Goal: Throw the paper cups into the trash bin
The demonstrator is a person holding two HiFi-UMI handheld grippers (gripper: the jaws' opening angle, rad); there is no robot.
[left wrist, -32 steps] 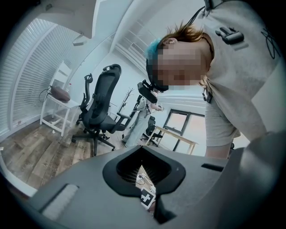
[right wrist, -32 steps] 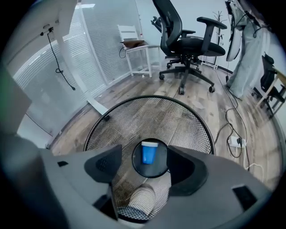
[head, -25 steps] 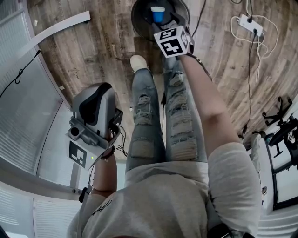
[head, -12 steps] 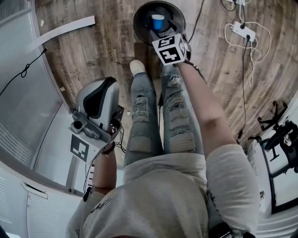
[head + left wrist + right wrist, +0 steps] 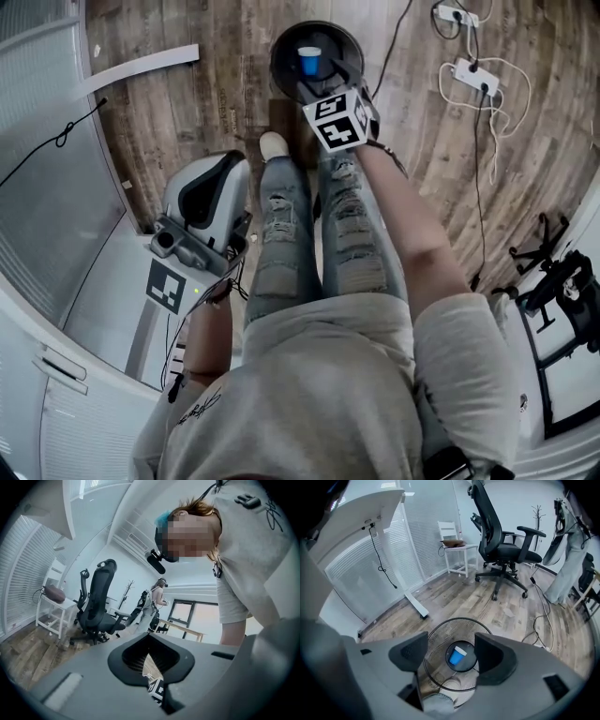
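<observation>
Hovering over the trash bin on wood flooring, the right claw gapes empty; the left claw is clenched.

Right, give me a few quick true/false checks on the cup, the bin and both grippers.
1. The blue cup lies inside the trash bin. True.
2. The right gripper is clamped on a cup. False: its jaws stand apart and empty.
3. The right gripper hangs above the trash bin. True.
4. The left gripper holds a cup. False: its jaws are together with nothing between them.
</observation>
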